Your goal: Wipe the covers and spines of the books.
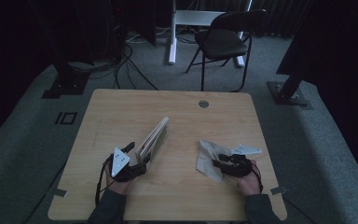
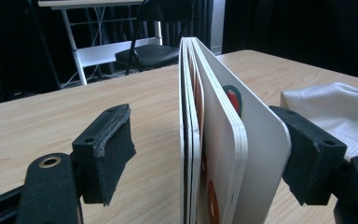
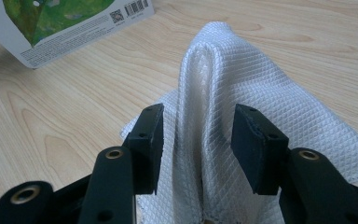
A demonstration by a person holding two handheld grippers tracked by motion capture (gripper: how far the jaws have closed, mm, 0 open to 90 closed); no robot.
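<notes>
Left tool [image 1: 137, 161] near-left on bench [image 1: 177, 196]: jaws wide, board book [image 1: 153, 138] standing on edge between them; right pad seems to touch the cover, left pad clear. Right tool [image 1: 216, 161] near-right: jaws half open around a raised fold of white cloth [image 3: 223, 102], pads not pressing. Book stretches toward far centre.

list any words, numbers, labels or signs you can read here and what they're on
No text can be read as words.
Board book, back cover: a barcode with tiny digits, too small to read.
Same cover: a QR code, a sign only, no words.
Same cover: lines of fine print along the edge, too small and blurred to read.
White cloth: no print.
Table: no label.
</notes>
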